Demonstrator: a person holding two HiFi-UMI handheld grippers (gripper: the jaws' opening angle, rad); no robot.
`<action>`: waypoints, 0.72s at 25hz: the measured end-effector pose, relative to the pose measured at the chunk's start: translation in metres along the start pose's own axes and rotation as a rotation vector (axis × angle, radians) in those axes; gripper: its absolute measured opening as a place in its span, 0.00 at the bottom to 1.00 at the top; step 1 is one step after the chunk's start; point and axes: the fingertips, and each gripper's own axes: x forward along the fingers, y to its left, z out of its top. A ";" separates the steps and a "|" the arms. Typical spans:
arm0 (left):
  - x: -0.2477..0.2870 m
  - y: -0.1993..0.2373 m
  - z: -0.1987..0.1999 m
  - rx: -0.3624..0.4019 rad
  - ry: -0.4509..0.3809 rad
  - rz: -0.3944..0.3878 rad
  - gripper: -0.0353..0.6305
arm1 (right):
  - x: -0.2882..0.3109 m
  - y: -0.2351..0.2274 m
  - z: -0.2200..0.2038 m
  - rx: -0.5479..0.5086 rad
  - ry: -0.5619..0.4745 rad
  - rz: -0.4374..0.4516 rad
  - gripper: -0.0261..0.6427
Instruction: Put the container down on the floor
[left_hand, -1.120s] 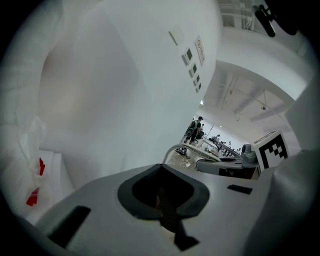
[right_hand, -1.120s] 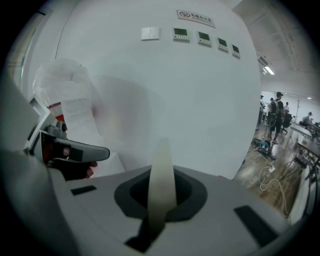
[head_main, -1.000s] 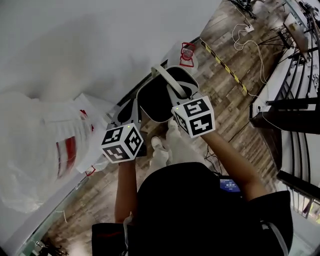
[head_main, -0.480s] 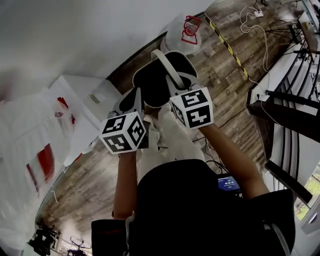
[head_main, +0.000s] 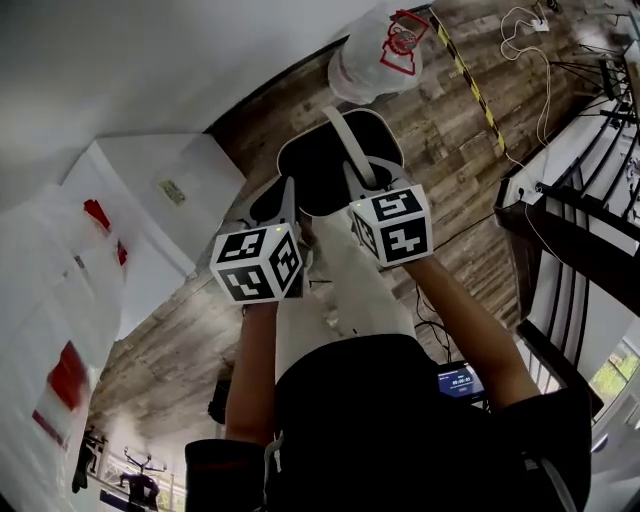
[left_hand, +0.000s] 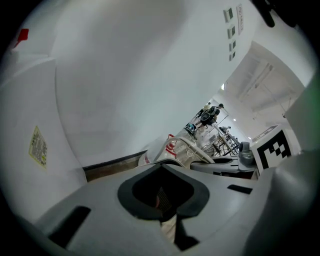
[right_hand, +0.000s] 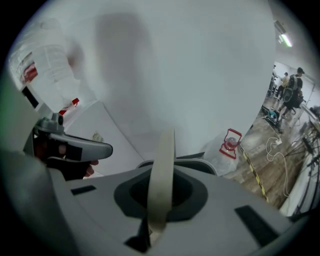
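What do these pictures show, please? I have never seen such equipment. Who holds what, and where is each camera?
There is no robot here. A person holds one pair of tongs in each hand. The cubes with black-and-white squares are parts of the tongs.

The head view comes from a camera on the person's head, looking steeply down. The other two views come from cameras that ride on the left tongs and the right tongs.

The right tongs are shut on the pale handle strap of a dark container. The left tongs look shut on its near edge.

Below is a wooden floor, with a clear plastic bottle and a striped tape line on it.
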 end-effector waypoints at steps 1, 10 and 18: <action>0.005 0.004 -0.003 -0.002 0.004 0.002 0.07 | 0.006 0.000 -0.004 0.000 0.009 0.002 0.08; 0.045 0.039 -0.034 -0.043 0.035 0.022 0.07 | 0.063 -0.009 -0.031 0.016 0.058 0.017 0.08; 0.066 0.069 -0.075 -0.083 0.080 0.067 0.07 | 0.111 -0.010 -0.061 0.029 0.105 0.040 0.08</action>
